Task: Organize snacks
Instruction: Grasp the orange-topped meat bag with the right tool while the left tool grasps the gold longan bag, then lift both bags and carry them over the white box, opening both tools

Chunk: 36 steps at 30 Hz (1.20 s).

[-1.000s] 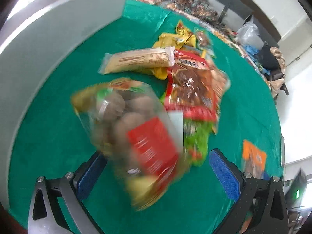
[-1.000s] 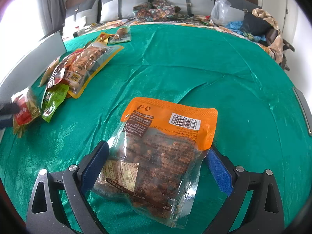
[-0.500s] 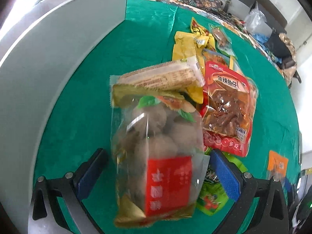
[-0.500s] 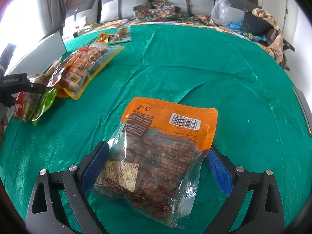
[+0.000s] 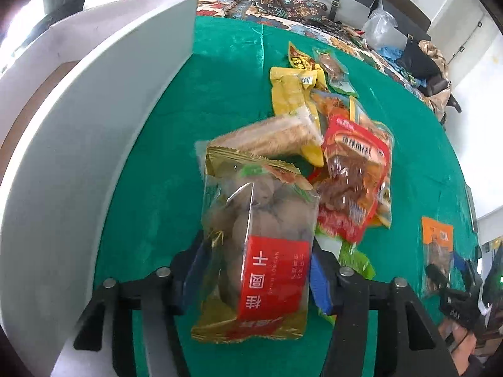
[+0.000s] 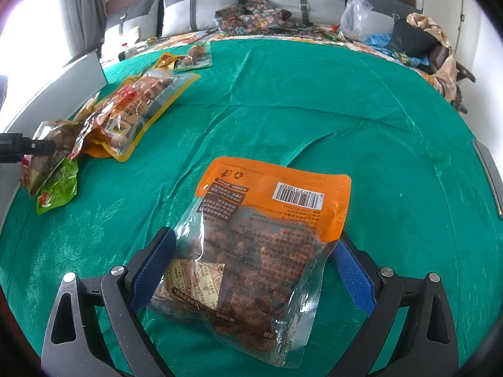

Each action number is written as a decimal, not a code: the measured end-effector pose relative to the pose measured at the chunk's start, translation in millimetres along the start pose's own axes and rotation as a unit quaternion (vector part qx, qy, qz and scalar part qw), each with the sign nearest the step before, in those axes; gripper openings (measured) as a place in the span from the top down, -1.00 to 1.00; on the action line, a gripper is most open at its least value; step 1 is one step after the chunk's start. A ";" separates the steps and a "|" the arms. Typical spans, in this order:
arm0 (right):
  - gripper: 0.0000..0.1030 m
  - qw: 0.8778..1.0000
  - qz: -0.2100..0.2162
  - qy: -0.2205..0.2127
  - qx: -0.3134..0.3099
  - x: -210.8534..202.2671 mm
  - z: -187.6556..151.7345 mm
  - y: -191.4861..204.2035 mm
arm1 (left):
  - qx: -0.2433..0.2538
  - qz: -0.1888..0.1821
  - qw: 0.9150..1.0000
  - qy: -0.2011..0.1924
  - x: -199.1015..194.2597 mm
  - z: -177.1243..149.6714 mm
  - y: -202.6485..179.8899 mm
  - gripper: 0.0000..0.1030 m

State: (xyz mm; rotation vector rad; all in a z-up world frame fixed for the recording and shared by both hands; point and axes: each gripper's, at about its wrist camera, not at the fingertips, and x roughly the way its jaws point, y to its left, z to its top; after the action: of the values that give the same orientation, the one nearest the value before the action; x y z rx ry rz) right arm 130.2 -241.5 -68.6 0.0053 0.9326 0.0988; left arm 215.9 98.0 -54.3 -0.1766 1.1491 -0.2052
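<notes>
The thing in play is the gold-edged bag with the red label, a clear pouch full of round brown lumps. It sits between the fingers of the left gripper, whose jaws are closing on it right now, blue pads against both sides at about label height. My guess: light, puffy, crinkly film, so it'll squash and slide rather than push back. The lumps inside look hard, so squeezing across the lower half where they bunch up seems safer than grabbing the flat sealed top edge, which would just fold.

At 12 o'clock from it lies a long tan wafer pack, and at 2 o'clock a red pouch on top of a yellow one, all on the green cloth of the desk. A green packet peeks out at 3 o'clock. A white panel runs along the 9 o'clock side.

Over by the other hand, the right gripper is spread wide around an orange-topped pouch lying flat, pads not pressing on it. That one looks denser and floppy, so a grip mid-body probably beats the slick top seal.
</notes>
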 end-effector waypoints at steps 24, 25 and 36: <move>-0.89 0.965 0.099 0.154 0.186 2.6 43.7 -39.9 | 0.040 0.033 0.999 0.005 -40.1 -110.0 -1.1 -0.58; -0.89 0.968 0.076 0.168 0.170 4.8 46.5 -27.2 | 0.046 0.037 0.998 0.006 -38.3 -110.9 -3.6 -0.58; -0.82 0.973 -0.030 0.221 0.062 14.9 18.2 41.8 | 0.100 0.041 0.994 -0.010 -37.9 -107.6 -19.0 -0.08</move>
State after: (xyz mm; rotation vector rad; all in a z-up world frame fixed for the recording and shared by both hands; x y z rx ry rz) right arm 150.1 -197.9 -67.7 0.0737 1.3822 -0.0174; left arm 101.1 85.5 -59.1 0.0449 1.1059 -0.2427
